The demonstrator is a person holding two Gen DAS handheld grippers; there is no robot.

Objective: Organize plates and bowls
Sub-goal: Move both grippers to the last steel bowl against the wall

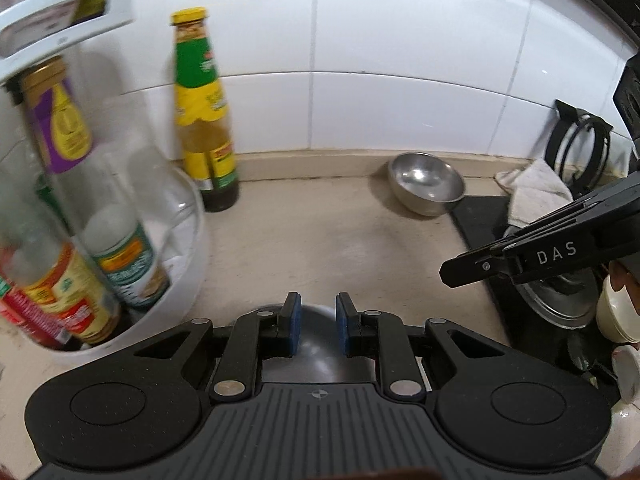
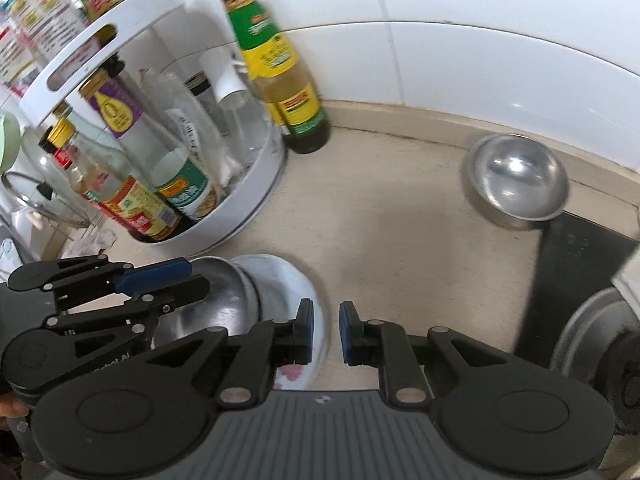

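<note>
A steel bowl (image 2: pixel 228 300) lay against a white plate (image 2: pixel 292 280) at the counter's (image 2: pixel 400 240) near edge, close to a white bottle rack (image 2: pixel 256 200). My left tongs (image 2: pixel 198 276) hovered at the bowl's rim, nearly closed; I could not tell whether they gripped it. My right tongs (image 2: pixel 325 330) were clenched to a narrow gap over the plate's edge, holding nothing visible. A careless swing, I judged, could knock the crowded rack or the lone sauce bottle (image 2: pixel 276 68). A second steel bowl (image 2: pixel 516 180), perched at the black stove's (image 2: pixel 568 248) edge, might tip. The beige counter met white wall tiles (image 2: pixel 480 60). A cloth (image 1: pixel 536 192) lay beside the stove.
</note>
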